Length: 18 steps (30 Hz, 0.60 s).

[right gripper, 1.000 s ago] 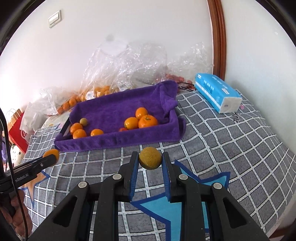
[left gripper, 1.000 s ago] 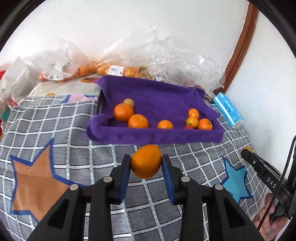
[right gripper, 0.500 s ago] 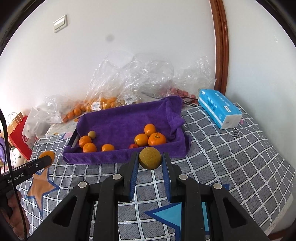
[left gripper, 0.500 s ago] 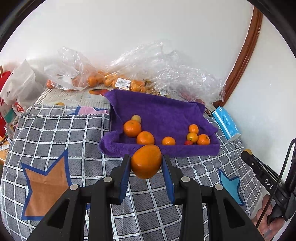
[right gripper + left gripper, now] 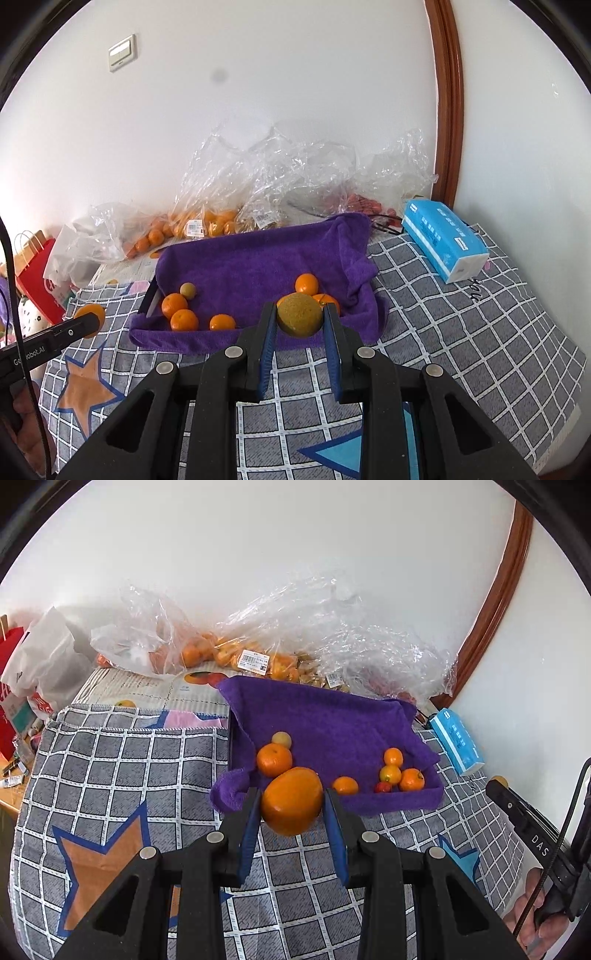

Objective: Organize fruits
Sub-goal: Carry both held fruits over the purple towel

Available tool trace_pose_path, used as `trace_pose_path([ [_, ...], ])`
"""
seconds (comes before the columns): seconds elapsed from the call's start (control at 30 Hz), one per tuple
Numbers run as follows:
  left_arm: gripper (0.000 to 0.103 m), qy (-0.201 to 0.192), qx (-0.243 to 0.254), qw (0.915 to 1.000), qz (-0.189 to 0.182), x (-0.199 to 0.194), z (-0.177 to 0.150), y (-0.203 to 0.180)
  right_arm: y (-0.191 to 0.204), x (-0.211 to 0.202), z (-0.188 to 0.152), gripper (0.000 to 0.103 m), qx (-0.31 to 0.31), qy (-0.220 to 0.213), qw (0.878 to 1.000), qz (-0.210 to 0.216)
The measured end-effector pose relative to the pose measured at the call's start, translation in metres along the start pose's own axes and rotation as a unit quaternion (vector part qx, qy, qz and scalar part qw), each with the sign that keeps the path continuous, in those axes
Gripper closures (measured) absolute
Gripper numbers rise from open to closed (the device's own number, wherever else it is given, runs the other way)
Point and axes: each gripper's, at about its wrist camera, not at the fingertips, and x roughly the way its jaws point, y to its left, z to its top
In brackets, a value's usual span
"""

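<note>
Purple towel-lined tray [image 5: 332,716] is seen smaller and farther from both grippers than one second ago, more of the wall above it now being shown; both grips are unchanged. An orange [image 5: 292,800], smooth, bright and slightly flattened, is pinched between the fingers of the left gripper [image 5: 291,814], in front of the tray's near left corner and raised above the checked cloth [image 5: 122,760]. A duller fruit [image 5: 299,314], yellow-brown with a rough, speckled skin, is pinched by the fingers of the right gripper [image 5: 300,326], before the tray's near edge. Several small oranges [image 5: 179,312] are grouped at the tray's left end and others at its right end. A blue tissue pack [image 5: 445,240] lies to the right of the tray.
</note>
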Motion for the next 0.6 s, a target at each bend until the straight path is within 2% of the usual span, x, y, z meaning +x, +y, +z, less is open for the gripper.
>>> trace_pose_path([
  [0.33, 0.071, -0.008, 0.009, 0.9999, 0.004, 0.003, 0.019, -0.006, 0.001, 0.011, 0.011, 0.078, -0.003, 0.0, 1.0, -0.001],
  [0.6, 0.071, -0.004, -0.002, 1.0, 0.007, 0.026, 0.036, 0.004, -0.003, 0.036, 0.022, 0.078, -0.009, 0.004, 1.0, -0.007],
])
